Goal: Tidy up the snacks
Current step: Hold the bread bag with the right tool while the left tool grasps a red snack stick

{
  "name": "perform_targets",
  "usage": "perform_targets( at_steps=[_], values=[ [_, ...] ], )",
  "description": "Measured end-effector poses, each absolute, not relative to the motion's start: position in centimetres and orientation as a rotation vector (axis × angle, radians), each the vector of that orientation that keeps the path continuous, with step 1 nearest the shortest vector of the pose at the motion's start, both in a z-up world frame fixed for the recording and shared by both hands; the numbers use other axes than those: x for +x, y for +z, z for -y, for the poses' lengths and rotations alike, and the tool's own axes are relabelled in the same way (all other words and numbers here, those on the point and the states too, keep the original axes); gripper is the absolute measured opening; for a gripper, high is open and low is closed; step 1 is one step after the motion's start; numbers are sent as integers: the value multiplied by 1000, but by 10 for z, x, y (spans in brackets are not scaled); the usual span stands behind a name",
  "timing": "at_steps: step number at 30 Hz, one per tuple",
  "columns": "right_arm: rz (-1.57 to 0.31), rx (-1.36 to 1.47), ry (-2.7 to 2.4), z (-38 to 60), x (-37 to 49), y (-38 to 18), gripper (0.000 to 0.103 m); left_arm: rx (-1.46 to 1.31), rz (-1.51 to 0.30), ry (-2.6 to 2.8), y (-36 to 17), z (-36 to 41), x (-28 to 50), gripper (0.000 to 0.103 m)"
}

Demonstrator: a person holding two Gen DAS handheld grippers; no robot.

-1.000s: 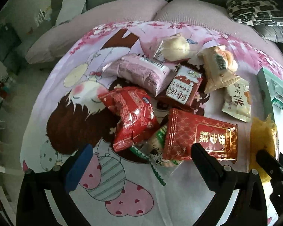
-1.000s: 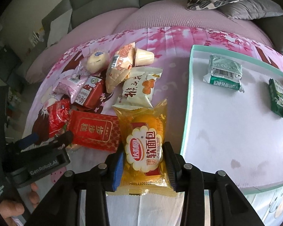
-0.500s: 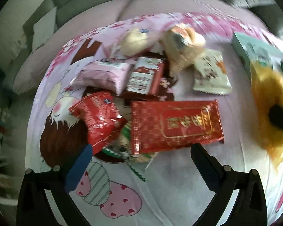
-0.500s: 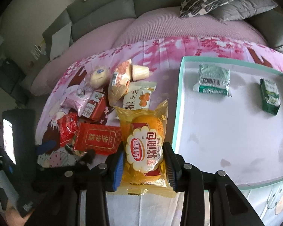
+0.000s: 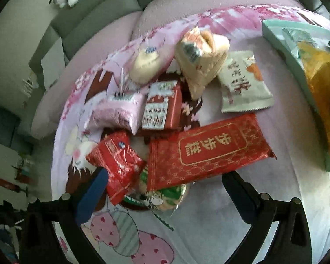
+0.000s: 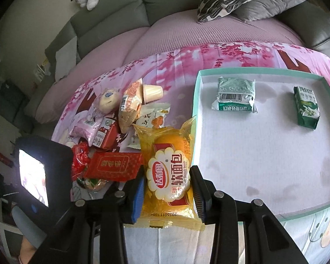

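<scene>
My right gripper (image 6: 168, 190) is shut on a yellow soft-bread packet (image 6: 169, 176) and holds it above the cloth, beside the left rim of a mint-edged white tray (image 6: 195, 118). The tray holds a silver-green packet (image 6: 235, 94) and a dark green packet (image 6: 307, 107). My left gripper (image 5: 165, 187) is open and empty over the near side of the snack pile, with a large red packet (image 5: 206, 151) and a crinkled red packet (image 5: 118, 162) between its fingers. The yellow packet also shows at the right edge of the left wrist view (image 5: 323, 83).
The pile also holds a pink packet (image 5: 118, 114), a brown-red packet (image 5: 162, 107), a cream packet (image 5: 242, 85), a pale bun (image 5: 145, 61) and an orange-white packet (image 5: 200, 61). All lie on a pink cartoon cloth (image 5: 209, 220). A grey sofa (image 6: 121, 15) with cushions stands behind.
My right gripper has risen with the yellow packet and shifted toward the tray. My left gripper has swung right and moved closer to the pile, now over the large red packet.
</scene>
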State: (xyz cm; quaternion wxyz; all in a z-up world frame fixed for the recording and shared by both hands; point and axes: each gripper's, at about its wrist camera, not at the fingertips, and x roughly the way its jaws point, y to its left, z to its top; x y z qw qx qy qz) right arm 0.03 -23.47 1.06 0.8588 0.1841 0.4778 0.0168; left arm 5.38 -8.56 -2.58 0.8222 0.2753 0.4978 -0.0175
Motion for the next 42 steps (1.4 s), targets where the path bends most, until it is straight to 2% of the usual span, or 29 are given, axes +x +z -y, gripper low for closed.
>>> perform_targets(
  at_steps=[7,9,11,22,26,37,42],
  values=[
    [-1012,419,18,244,1,8,41,579,-1015,-177,-13,110,54,101],
    [-1012,426,12,247,1,8,41,586,-1007,-195,-14,114,56,86],
    [-1010,432,10,249,0,8,41,619,-1016,-191,-19,116,57,82],
    [-1012,463,-4,260,0,7,41,623,-1103,-440,-26,109,68,82],
    [-1005,475,-14,264,0,9,41,565,-1187,-590,-27,107,82,82],
    [-1027,476,-15,263,2,5,41,643,-1268,-628,-31,100,78,82],
    [-1033,477,-10,263,1,3,41,708,-1249,-528,-37,98,78,62]
  ],
)
